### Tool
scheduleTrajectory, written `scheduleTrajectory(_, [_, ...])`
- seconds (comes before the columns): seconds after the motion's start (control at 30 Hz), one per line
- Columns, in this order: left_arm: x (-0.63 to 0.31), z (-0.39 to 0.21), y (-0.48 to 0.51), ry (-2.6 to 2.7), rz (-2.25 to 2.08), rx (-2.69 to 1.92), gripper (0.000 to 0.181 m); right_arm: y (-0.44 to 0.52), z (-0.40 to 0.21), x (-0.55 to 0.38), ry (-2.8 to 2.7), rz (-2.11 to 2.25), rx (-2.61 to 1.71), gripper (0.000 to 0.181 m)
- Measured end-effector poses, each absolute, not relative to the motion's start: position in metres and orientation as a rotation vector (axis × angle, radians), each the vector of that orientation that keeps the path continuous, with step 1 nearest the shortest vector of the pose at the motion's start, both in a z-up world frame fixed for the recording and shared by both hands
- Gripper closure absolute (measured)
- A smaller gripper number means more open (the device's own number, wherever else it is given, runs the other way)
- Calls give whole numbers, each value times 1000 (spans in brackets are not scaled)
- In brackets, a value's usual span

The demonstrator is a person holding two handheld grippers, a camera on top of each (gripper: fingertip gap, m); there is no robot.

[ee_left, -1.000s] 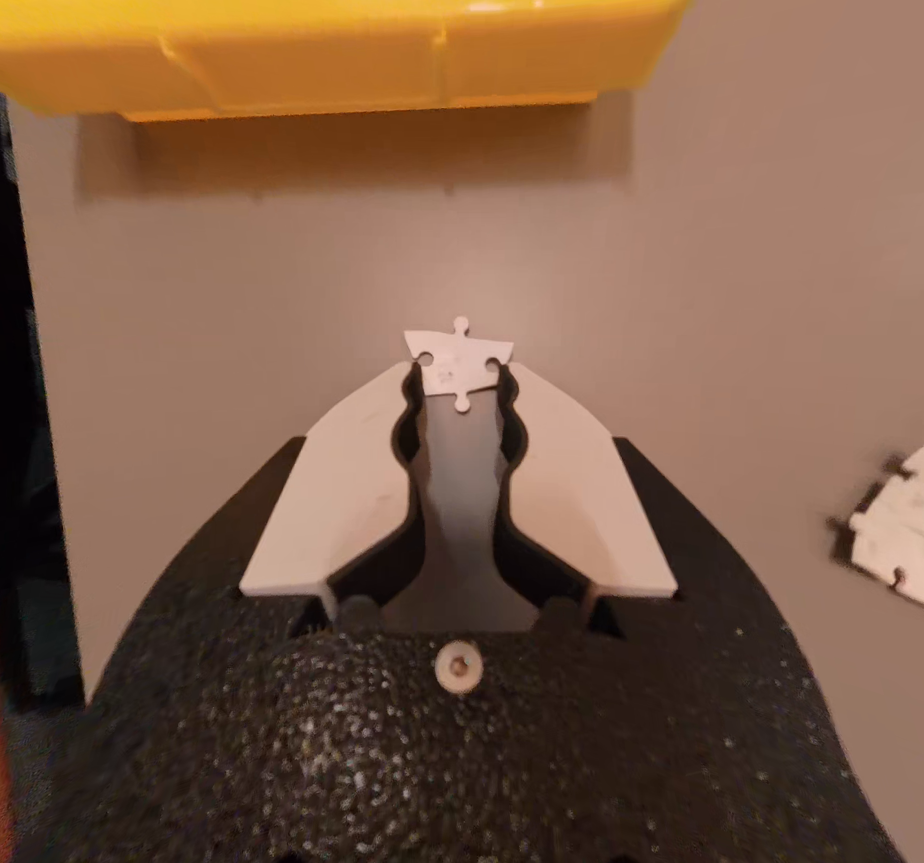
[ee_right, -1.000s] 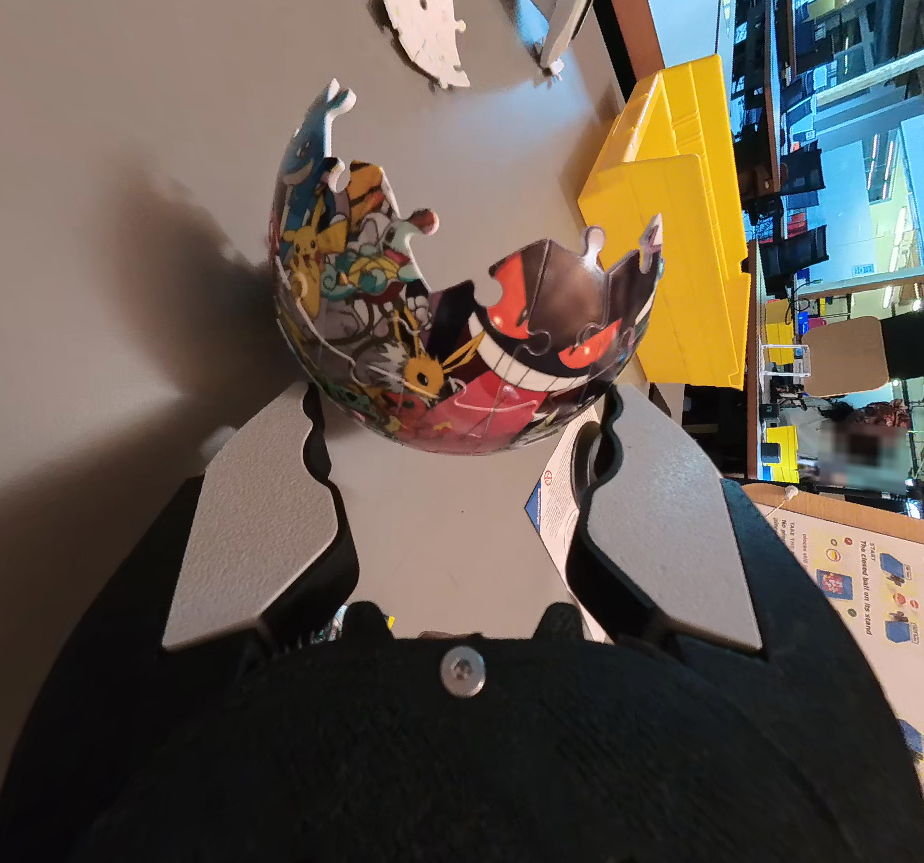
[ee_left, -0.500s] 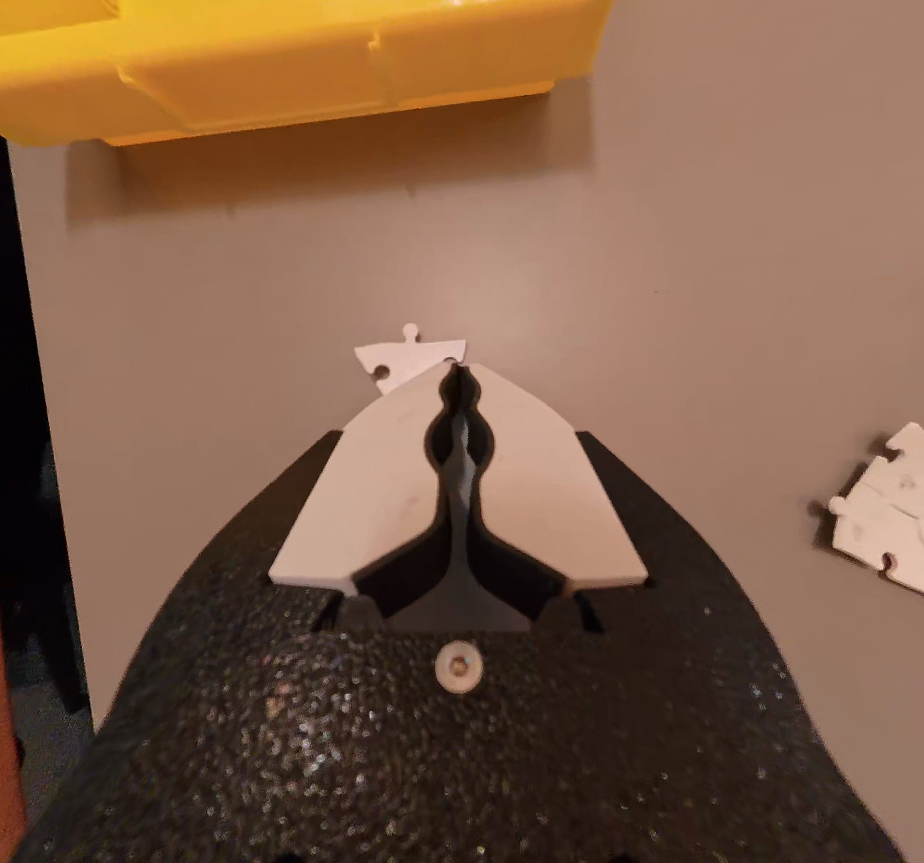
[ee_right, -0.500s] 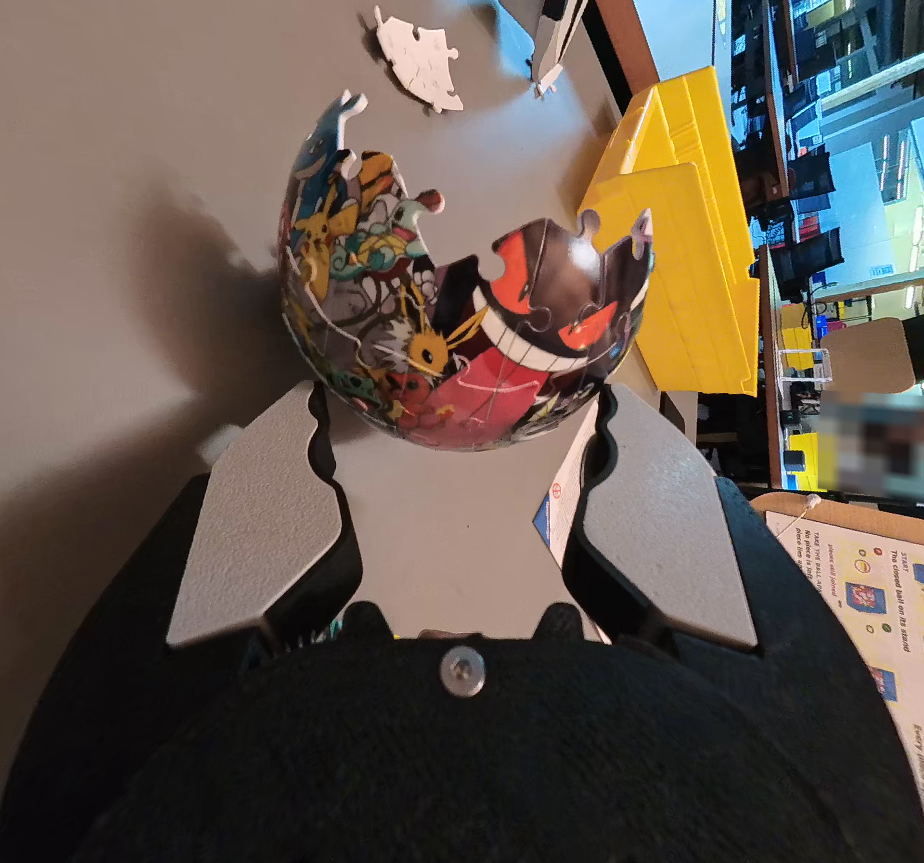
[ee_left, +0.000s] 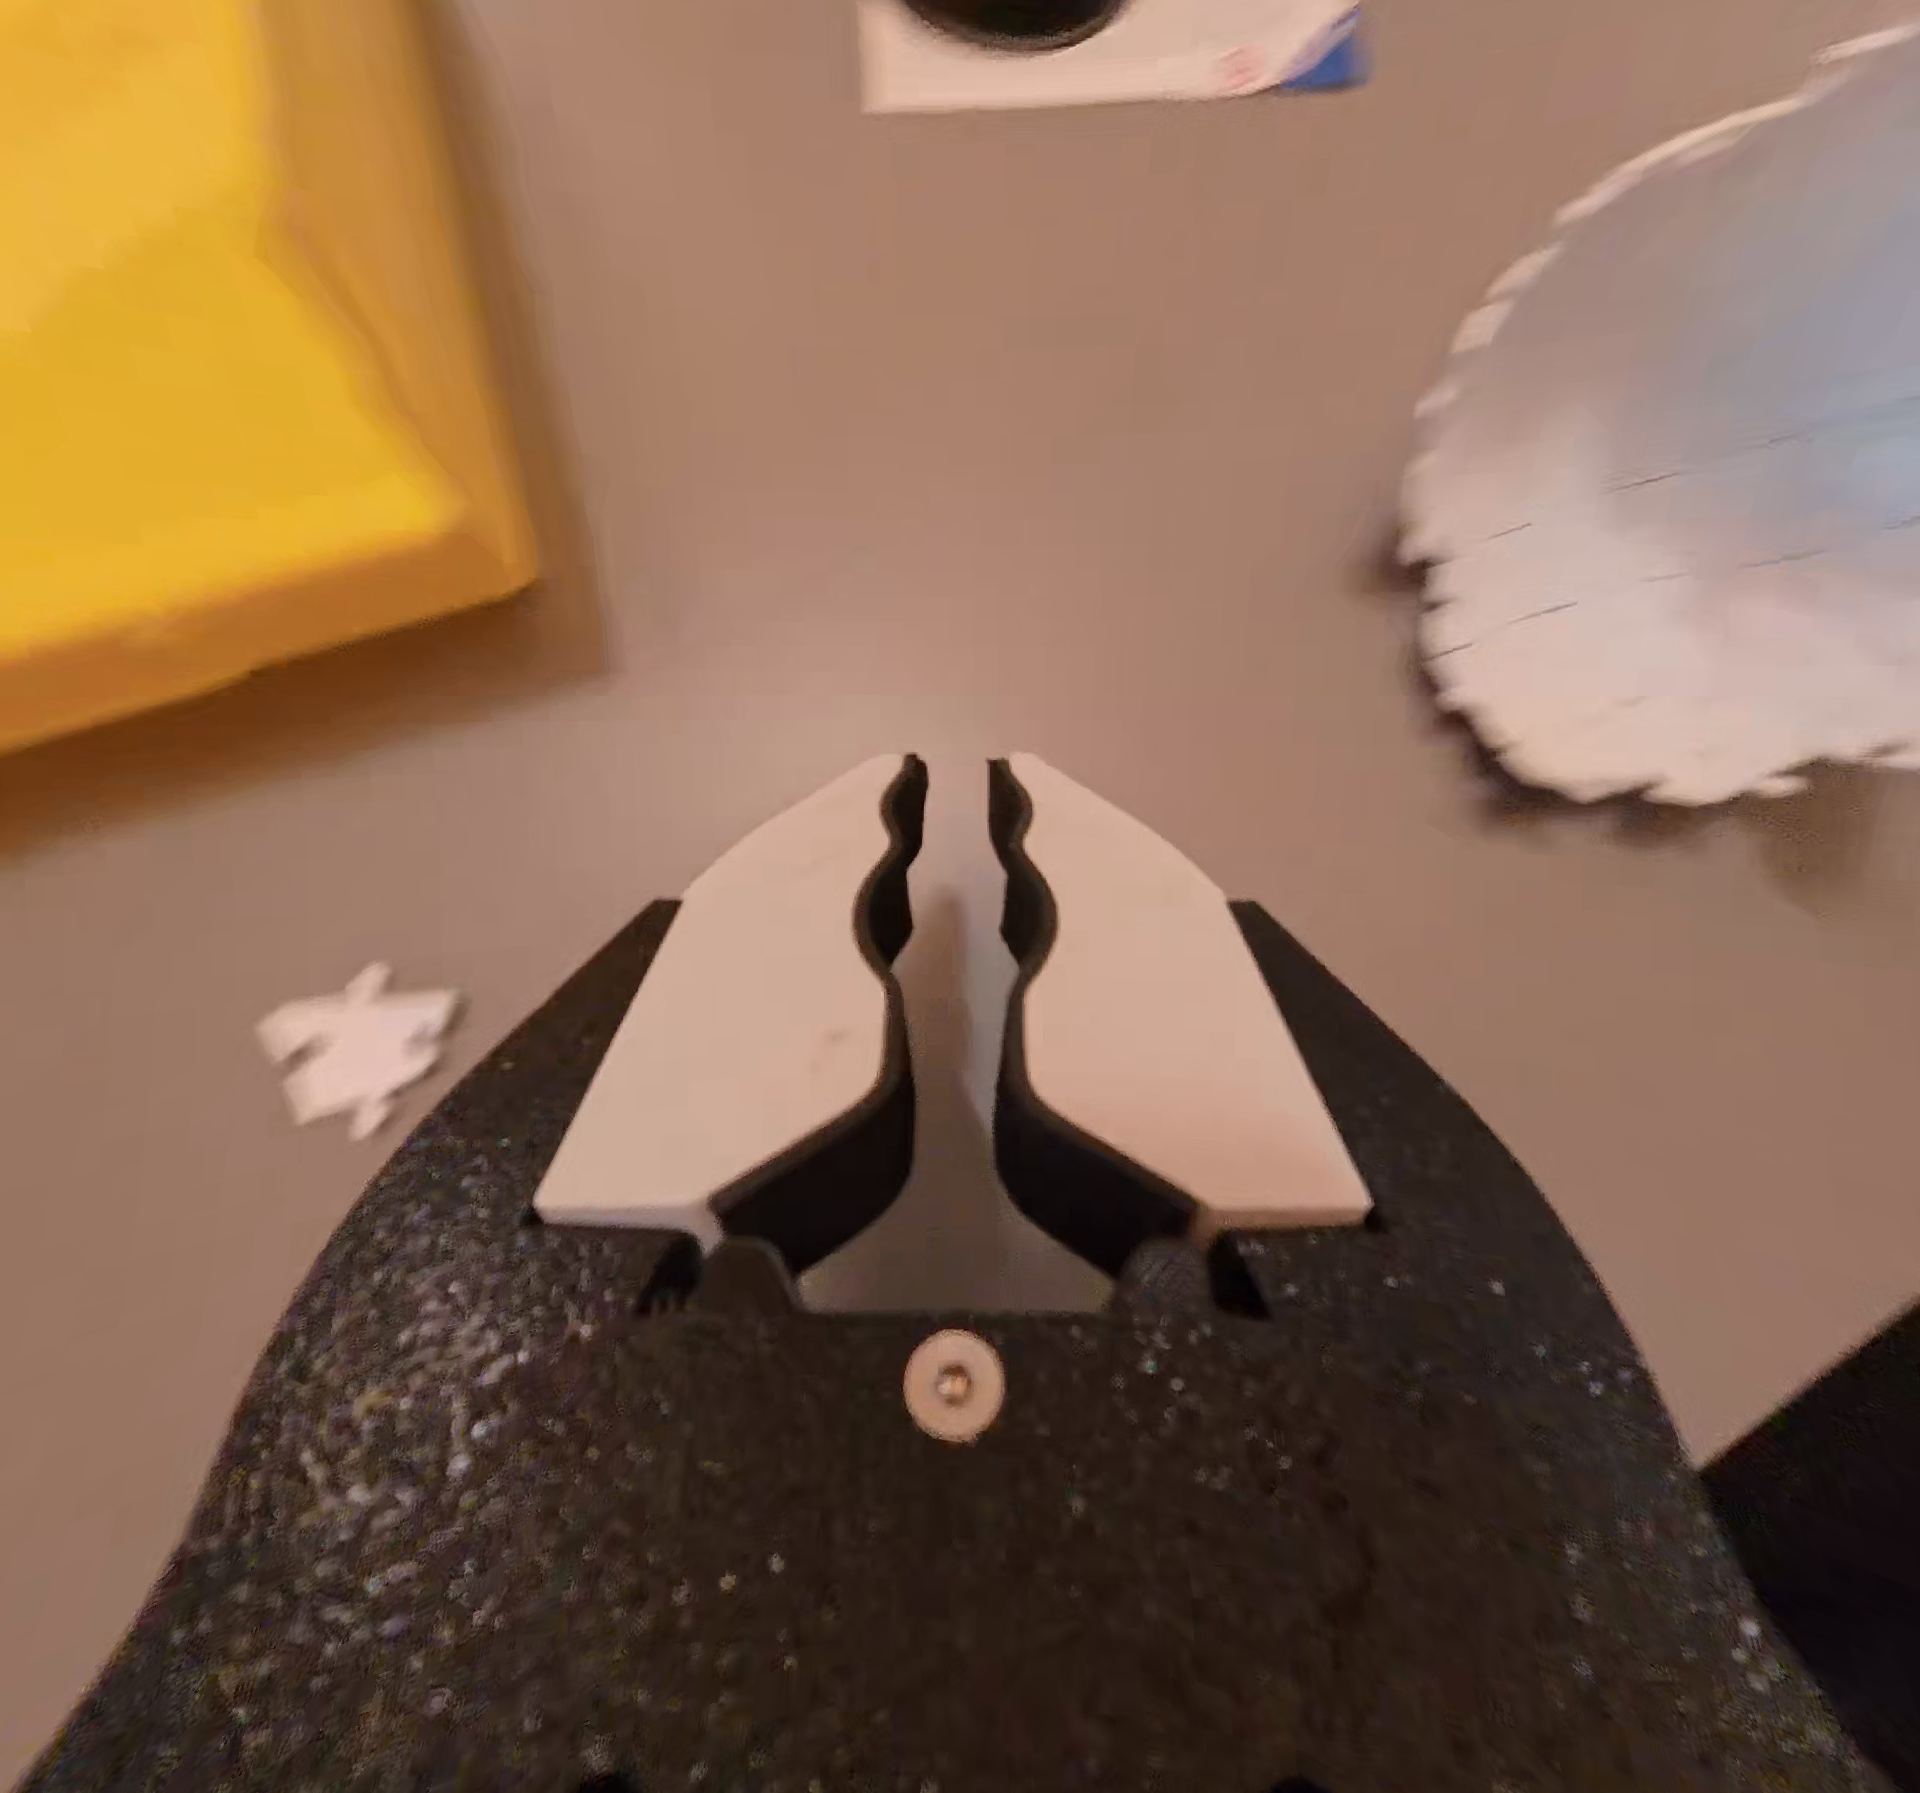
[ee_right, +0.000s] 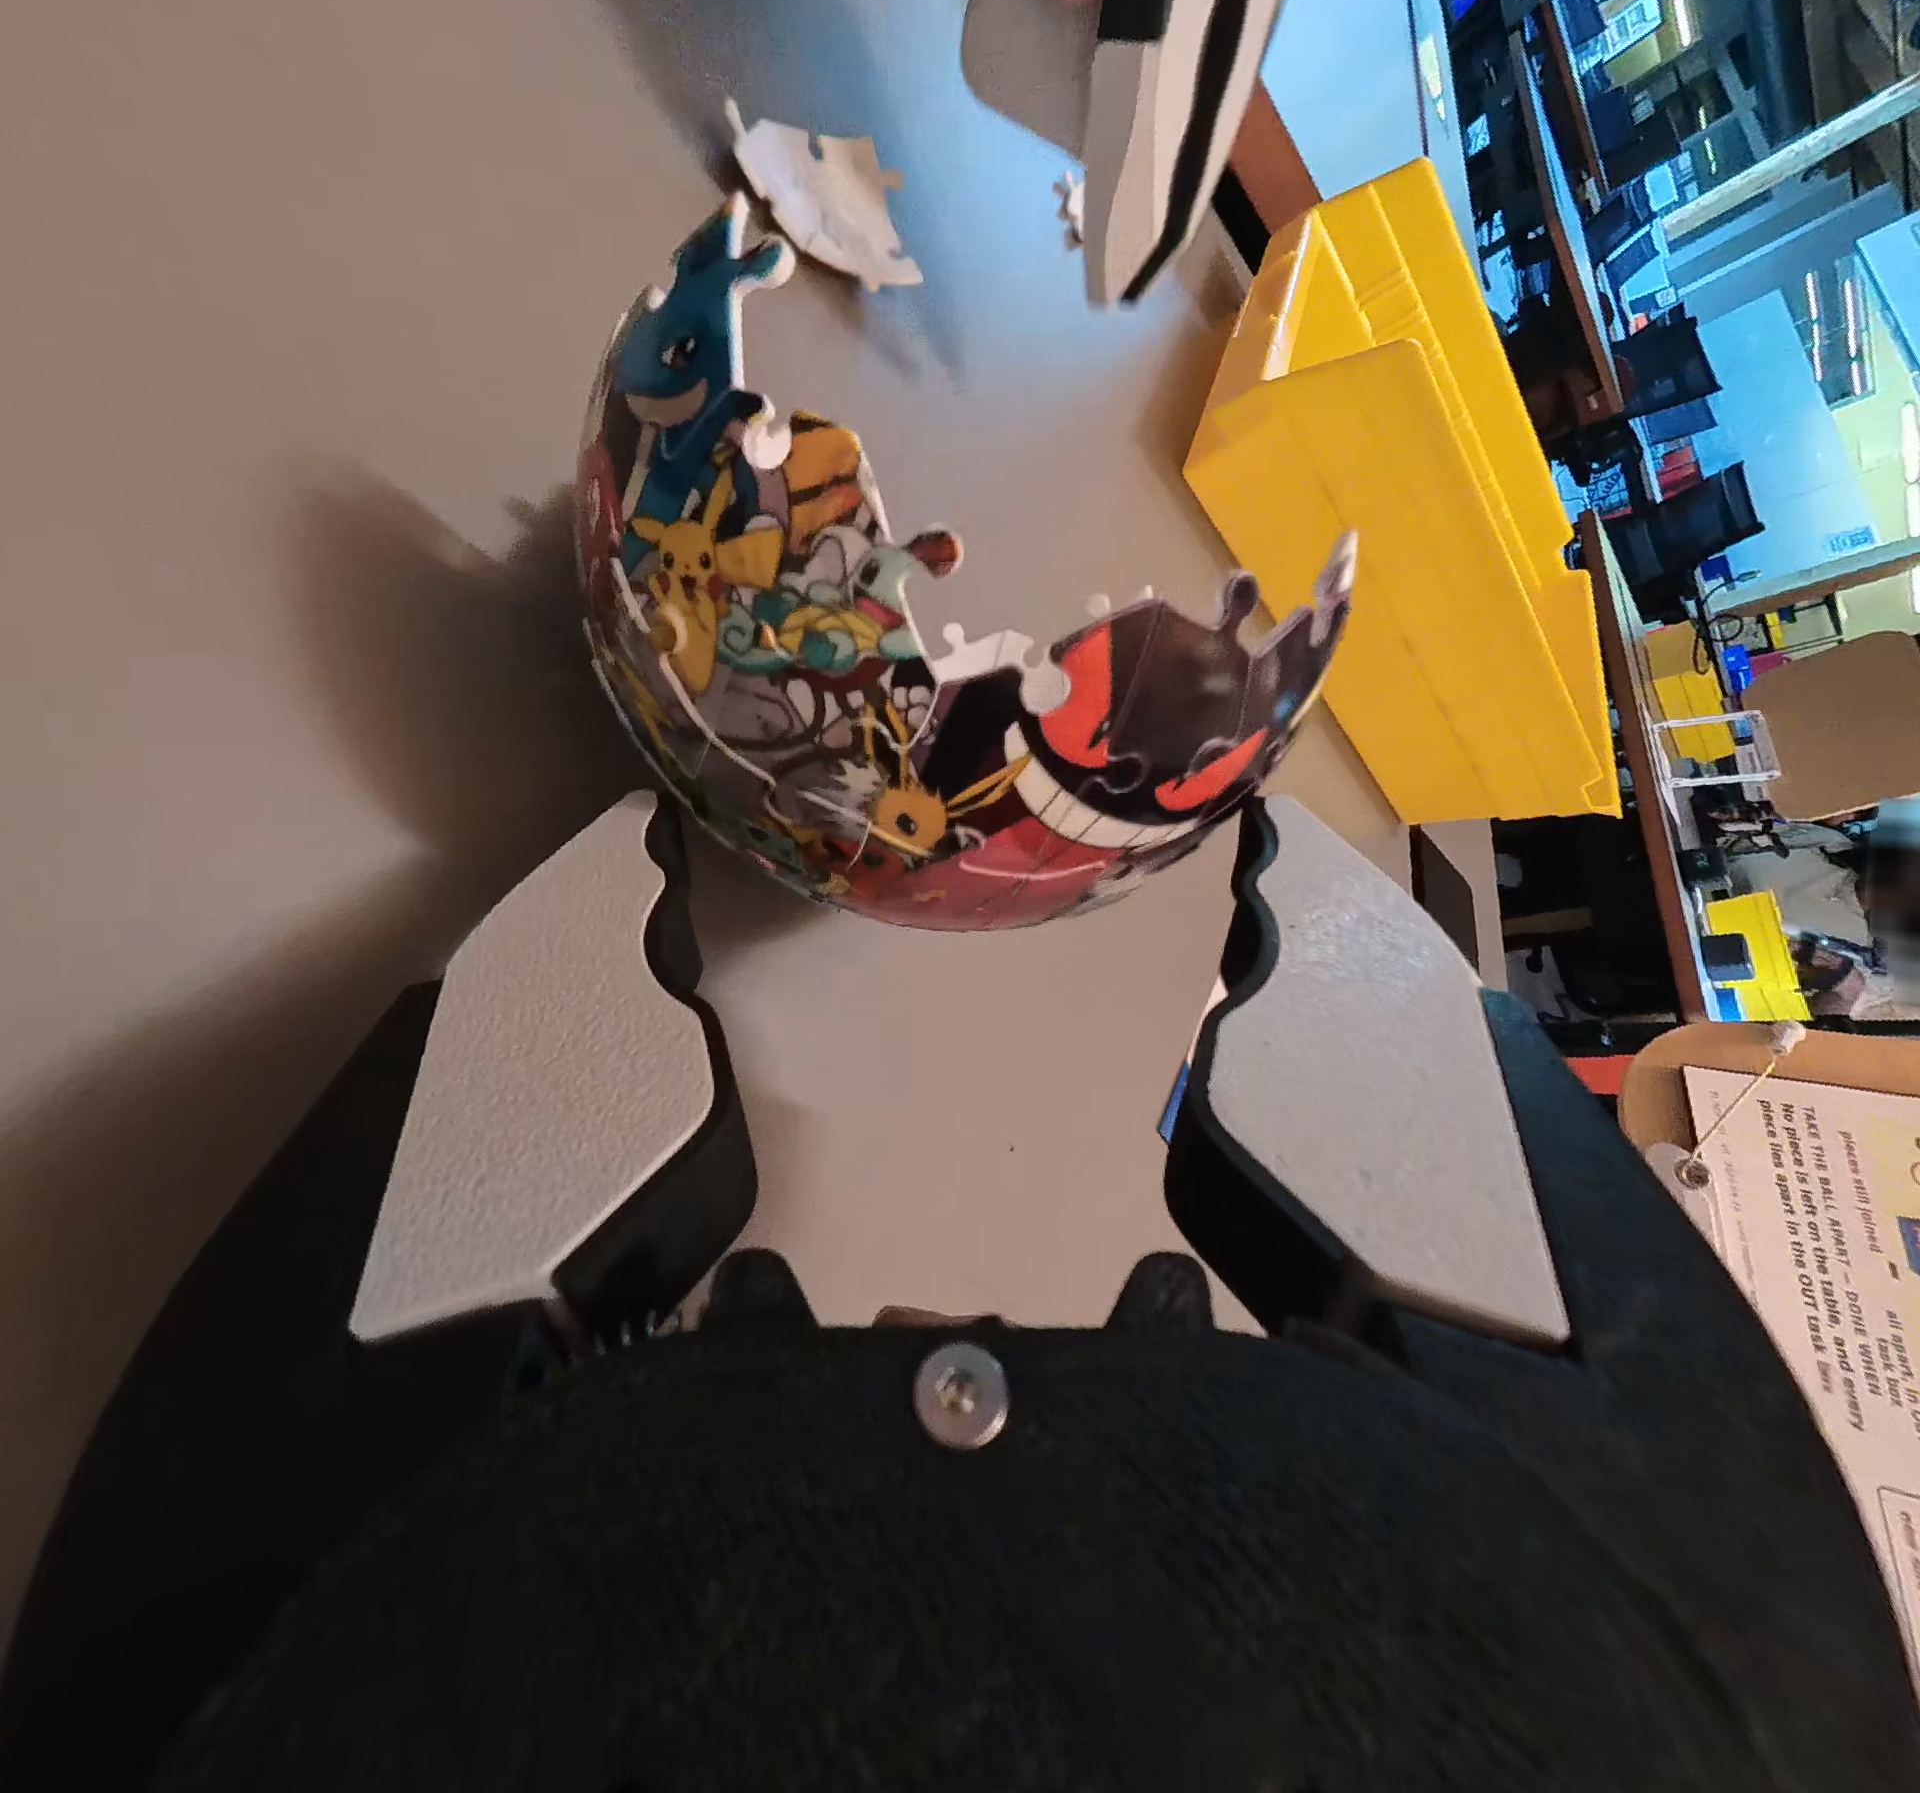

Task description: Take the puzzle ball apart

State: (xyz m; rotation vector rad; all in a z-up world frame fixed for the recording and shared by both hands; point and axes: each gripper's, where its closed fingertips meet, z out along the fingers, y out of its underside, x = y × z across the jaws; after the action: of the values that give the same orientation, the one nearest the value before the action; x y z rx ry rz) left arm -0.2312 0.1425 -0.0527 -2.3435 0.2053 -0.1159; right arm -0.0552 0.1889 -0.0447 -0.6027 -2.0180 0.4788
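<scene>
The puzzle ball (ee_right: 914,704) is an open half shell with colourful cartoon print and a jagged rim. My right gripper (ee_right: 956,808) is shut on its lower part, a fingertip on each side. In the left wrist view its white inside (ee_left: 1714,455) shows blurred at the right. My left gripper (ee_left: 954,769) is empty, jaws a narrow gap apart, above bare table. In the right wrist view the left gripper (ee_right: 1132,278) hangs beyond the ball. A single white piece (ee_left: 358,1057) lies left of the left gripper. A joined white cluster (ee_right: 821,195) lies behind the ball.
A yellow bin (ee_left: 208,341) stands at the left, also in the right wrist view (ee_right: 1403,517). A dark ring stand on a white sheet (ee_left: 1101,29) lies ahead. An instruction card (ee_right: 1818,1276) sits at the right. The table edge (ee_left: 1808,1380) is near right. Some 20 centimeters of space lies between my two pairs of fingers. Between my left fingertips and the single white piece (ee_left: 358,1057) there is roughly 15 centimeters.
My left gripper let go of the single piece, left it on the table, then swung right toward the ball, jaws now slightly apart. The right gripper still holds the ball.
</scene>
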Motion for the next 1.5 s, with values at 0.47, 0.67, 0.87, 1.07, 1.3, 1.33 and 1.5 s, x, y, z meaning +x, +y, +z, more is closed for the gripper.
scheduleTrajectory(0.47, [-127,-97,193,273,-293,-2530,128,184,-37,-58,-1988,498,-589,81])
scheduleTrajectory(0.67, [-127,-104,200,336,-188,-2559,123,186,-38,-60,-1971,504,-598,80])
scheduleTrajectory(0.87, [-128,-105,199,288,-222,-2570,124,197,-39,-65,-1879,556,-723,60])
scheduleTrajectory(1.07, [-129,-105,198,244,-225,-2573,126,185,-50,-78,-1806,664,-750,56])
scheduleTrajectory(1.3, [-134,-104,197,110,-204,-2604,133,184,-41,-88,-1678,614,-603,57])
scheduleTrajectory(1.33, [-134,-104,197,104,-198,-2605,134,184,-40,-88,-1671,616,-582,58])
scheduleTrajectory(1.5, [-135,-105,197,111,-197,-2614,136,181,-39,-91,-1664,618,-512,59])
